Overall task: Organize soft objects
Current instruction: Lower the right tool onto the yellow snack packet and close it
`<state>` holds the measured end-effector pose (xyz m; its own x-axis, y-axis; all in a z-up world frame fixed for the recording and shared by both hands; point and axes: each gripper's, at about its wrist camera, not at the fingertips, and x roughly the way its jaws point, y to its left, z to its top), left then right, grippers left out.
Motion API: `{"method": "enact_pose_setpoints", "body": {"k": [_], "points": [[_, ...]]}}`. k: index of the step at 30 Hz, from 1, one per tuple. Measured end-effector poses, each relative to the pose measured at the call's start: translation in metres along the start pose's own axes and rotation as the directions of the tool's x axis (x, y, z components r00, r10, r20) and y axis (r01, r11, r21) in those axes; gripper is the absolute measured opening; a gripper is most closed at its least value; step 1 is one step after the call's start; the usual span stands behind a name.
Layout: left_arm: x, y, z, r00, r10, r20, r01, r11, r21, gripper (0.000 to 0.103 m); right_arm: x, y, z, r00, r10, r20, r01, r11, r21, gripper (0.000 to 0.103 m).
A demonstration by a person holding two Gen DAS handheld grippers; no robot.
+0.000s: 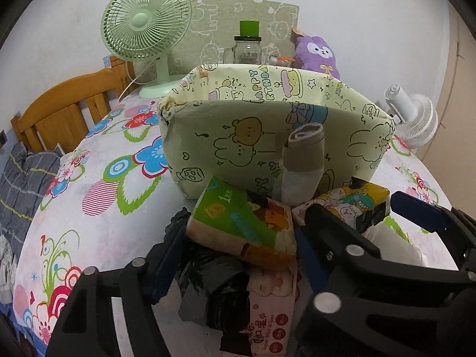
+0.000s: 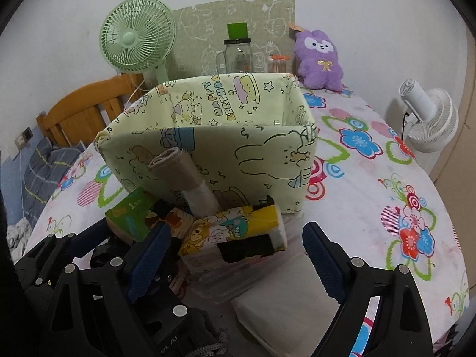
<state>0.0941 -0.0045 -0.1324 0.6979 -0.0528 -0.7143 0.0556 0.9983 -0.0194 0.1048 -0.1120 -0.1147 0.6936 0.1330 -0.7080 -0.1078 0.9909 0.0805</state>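
Two spread grippers, left gripper (image 1: 241, 244) straddling a green tissue pack (image 1: 241, 223), right gripper (image 2: 238, 253) around a yellow pack (image 2: 235, 232); next, closing, then lifting toward the box (image 2: 208, 148) at 12 o'clock.

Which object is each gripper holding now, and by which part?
Nothing is visibly held. The left gripper straddles the green tissue pack, whether gripped cannot be told; the right gripper is open.

White wall (image 2: 357, 6), wooden chair (image 2: 83, 110)

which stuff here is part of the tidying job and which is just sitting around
Job: fabric bin, green tissue pack, yellow tissue pack, wipes pack, bag roll.
Lying about: green fan, white fan, jar, purple plush.
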Motion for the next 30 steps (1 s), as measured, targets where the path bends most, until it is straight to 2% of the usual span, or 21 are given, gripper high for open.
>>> {"method": "enact_pose_setpoints", "body": {"k": [4, 17, 18, 19, 20, 25, 30], "points": [[0.001, 0.002, -0.001, 1.0, -0.003, -0.003, 0.003, 1.0, 0.003, 0.069, 0.006, 0.003, 0.0, 1.0, 0.002, -0.011, -0.002, 1.0, -0.001, 0.091], [0.002, 0.002, -0.002, 1.0, -0.008, -0.004, 0.008, 1.0, 0.006, 0.068, 0.01, 0.005, -0.002, 1.0, 0.004, -0.022, -0.004, 1.0, 0.018, 0.08], [0.002, 0.002, -0.002, 1.0, -0.001, -0.007, 0.001, 1.0, 0.007, 0.067, 0.009, 0.005, -0.002, 1.0, 0.005, -0.021, -0.005, 1.0, 0.021, 0.077], [0.001, 0.001, -0.002, 1.0, 0.008, -0.002, -0.008, 1.0, 0.01, 0.067, 0.008, 0.005, -0.002, 1.0, -0.006, -0.013, 0.007, 1.0, 0.024, 0.064], [0.001, 0.001, -0.002, 1.0, 0.007, 0.0, -0.007, 1.0, 0.008, 0.067, 0.006, 0.005, -0.002, 0.999, -0.038, -0.006, 0.038, 0.999, 0.018, 0.058], [0.0, 0.0, -0.002, 1.0, 0.011, -0.002, -0.011, 1.0, 0.01, 0.066, 0.007, -0.002, -0.003, 0.999, -0.04, -0.019, 0.041, 0.999, 0.036, 0.057], [-0.003, 0.0, -0.002, 1.0, 0.02, 0.002, -0.02, 1.0, 0.008, 0.065, 0.004, -0.003, -0.003, 0.999, -0.04, -0.014, 0.041, 0.998, 0.037, 0.047]]}}
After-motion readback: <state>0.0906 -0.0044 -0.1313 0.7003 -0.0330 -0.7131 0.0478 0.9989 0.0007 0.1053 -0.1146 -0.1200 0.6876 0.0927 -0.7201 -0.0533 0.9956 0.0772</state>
